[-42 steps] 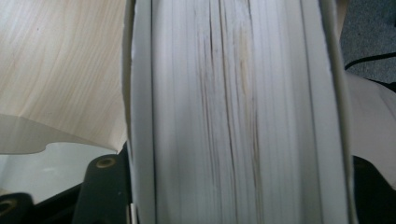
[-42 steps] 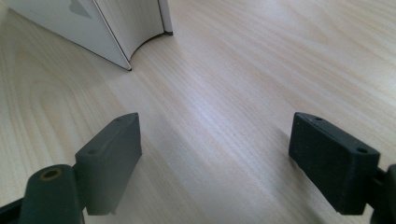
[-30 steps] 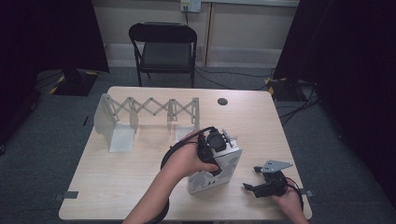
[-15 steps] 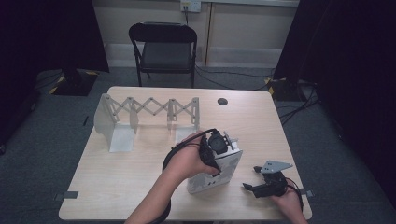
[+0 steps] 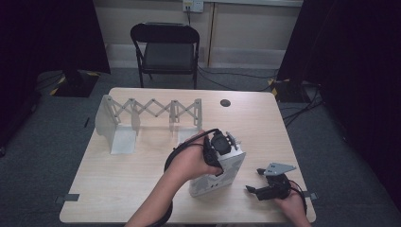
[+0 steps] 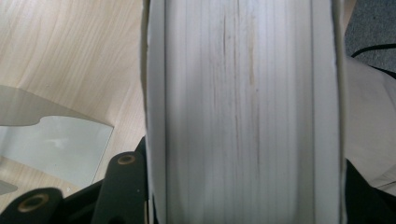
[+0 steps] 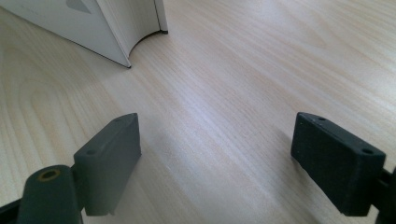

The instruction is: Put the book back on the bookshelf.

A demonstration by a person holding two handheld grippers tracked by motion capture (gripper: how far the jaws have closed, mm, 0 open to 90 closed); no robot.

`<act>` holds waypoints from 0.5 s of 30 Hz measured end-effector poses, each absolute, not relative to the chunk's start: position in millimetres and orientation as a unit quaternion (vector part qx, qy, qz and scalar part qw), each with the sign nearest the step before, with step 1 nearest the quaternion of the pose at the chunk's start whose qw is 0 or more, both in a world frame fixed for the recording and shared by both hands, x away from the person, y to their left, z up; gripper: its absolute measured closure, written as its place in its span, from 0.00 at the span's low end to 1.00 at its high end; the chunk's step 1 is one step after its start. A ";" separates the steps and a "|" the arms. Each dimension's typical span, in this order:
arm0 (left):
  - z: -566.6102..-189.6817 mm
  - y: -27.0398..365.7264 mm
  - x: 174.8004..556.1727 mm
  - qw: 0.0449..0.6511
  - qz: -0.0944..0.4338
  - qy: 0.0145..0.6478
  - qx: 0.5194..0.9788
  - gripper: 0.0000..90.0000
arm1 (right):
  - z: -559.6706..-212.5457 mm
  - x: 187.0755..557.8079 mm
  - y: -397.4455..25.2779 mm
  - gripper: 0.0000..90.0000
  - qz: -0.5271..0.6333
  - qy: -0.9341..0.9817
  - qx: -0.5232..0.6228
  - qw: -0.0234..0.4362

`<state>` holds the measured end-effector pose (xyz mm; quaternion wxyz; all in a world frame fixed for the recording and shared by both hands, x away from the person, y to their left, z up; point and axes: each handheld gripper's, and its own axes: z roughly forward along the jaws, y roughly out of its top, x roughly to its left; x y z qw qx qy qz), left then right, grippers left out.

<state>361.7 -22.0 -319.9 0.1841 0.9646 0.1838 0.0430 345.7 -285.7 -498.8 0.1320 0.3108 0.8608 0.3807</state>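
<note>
A white, thick closed book with a pale page block is held upright near the front edge of the light wooden table, gripped across its top by the left gripper. The right gripper, jaws spread wide and holding nothing, is rested just beside it. A grey folding scissor-lattice rack is seen farther back.

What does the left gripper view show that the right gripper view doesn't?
Left gripper view: the book's page edges up close, running between its jaws, plus a grey bookend base on the table. Right gripper view: the right gripper open over bare table, holding nothing, with just the book's lower corner at the top left. Both share the book and the light wood tabletop.
</note>
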 end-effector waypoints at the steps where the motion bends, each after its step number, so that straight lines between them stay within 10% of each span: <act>1: -320.2 -21.8 361.4 0.186 0.044 0.185 0.964 0.56 | -498.8 345.7 -285.7 0.17 0.381 0.861 0.311 0.132; 15: -319.0 -22.8 360.3 0.180 0.045 0.198 0.962 0.58 | -499.0 345.5 -285.1 0.17 0.380 0.861 0.309 0.135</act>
